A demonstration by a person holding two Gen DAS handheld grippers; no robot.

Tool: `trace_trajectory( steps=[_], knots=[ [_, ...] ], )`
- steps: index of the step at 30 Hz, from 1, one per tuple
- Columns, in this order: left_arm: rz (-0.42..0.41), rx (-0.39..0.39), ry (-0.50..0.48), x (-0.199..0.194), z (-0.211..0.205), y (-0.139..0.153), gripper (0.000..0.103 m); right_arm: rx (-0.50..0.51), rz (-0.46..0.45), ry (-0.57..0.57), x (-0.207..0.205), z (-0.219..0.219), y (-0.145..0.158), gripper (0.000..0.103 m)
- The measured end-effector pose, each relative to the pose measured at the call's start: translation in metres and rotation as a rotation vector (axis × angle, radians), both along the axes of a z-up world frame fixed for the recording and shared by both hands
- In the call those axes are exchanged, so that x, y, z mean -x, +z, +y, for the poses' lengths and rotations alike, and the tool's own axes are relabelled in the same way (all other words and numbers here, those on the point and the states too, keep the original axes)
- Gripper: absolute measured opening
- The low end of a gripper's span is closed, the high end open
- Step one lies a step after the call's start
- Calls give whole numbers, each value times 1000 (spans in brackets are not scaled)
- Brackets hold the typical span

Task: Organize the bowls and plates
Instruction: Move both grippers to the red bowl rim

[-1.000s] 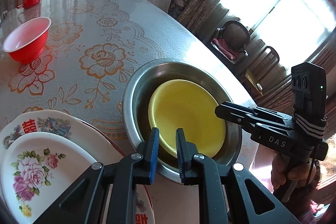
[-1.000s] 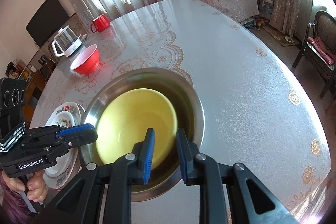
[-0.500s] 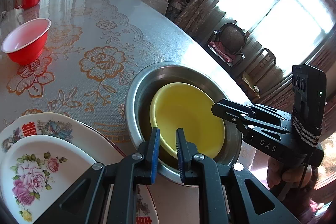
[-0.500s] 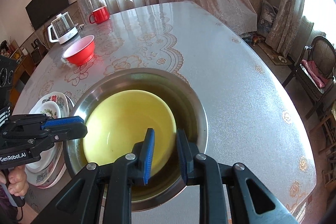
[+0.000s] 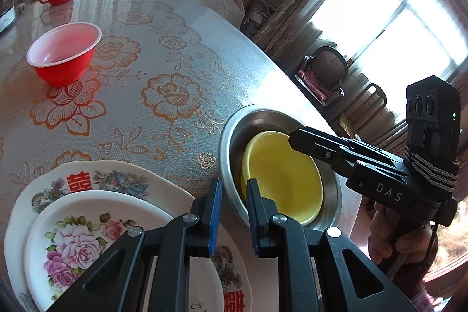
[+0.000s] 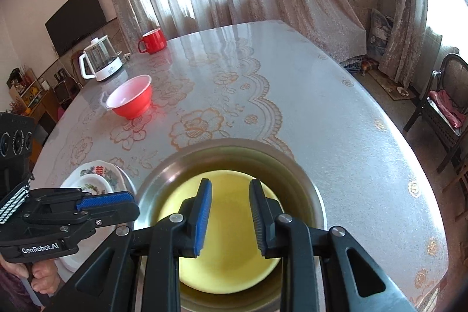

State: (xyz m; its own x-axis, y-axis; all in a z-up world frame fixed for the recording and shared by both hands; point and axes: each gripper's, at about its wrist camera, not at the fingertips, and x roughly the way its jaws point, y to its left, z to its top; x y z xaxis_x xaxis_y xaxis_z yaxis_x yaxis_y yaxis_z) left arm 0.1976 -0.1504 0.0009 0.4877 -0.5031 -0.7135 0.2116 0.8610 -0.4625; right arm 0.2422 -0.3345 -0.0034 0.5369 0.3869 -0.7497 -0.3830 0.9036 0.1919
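A yellow bowl [image 5: 282, 177] sits inside a steel basin [image 5: 231, 136] near the table's front edge; both show in the right wrist view, the yellow bowl [image 6: 231, 239] within the steel basin [image 6: 304, 180]. My left gripper [image 5: 232, 195] is open and empty, hovering over the basin's near rim beside a stack of floral plates [image 5: 96, 212]. My right gripper [image 6: 229, 195] is open and empty above the yellow bowl. A red bowl [image 5: 64, 57] stands farther back on the left, also seen in the right wrist view [image 6: 130, 101].
A red mug [image 6: 152, 41] and a glass kettle [image 6: 101, 60] stand at the table's far edge. The table [image 6: 292, 95] has a floral cover. Chairs [image 6: 447, 107] stand beyond its right side. The plate stack [image 6: 93, 183] lies left of the basin.
Both grippers have risen and pulled back from the basin. The left one has shifted left toward the plates. Both sets of jaws stand a little wider apart.
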Motion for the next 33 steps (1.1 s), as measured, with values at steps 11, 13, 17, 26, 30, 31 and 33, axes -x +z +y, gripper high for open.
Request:
trace_trajectory(
  steps=[11, 13, 17, 26, 30, 31, 33],
  knots=[
    [-36, 4, 134, -7, 73, 14, 18, -167, 122, 139, -40, 78, -5, 26],
    [-37, -2, 174, -15, 93, 14, 18, -178, 137, 149, -51, 92, -4, 26],
    [-30, 7, 256, -38, 134, 10, 18, -217, 173, 144, -75, 113, -1, 25],
    [5, 25, 390, -79, 197, -7, 18, -248, 237, 139, -127, 168, -13, 16],
    [2, 47, 430, -96, 213, -10, 18, -232, 262, 110, -147, 182, -23, 16],
    [1, 64, 439, -99, 218, -10, 18, -230, 270, 105, -151, 185, -26, 16],
    [13, 98, 461, -109, 228, -15, 20, -220, 276, 93, -159, 189, -31, 16]
  ],
)
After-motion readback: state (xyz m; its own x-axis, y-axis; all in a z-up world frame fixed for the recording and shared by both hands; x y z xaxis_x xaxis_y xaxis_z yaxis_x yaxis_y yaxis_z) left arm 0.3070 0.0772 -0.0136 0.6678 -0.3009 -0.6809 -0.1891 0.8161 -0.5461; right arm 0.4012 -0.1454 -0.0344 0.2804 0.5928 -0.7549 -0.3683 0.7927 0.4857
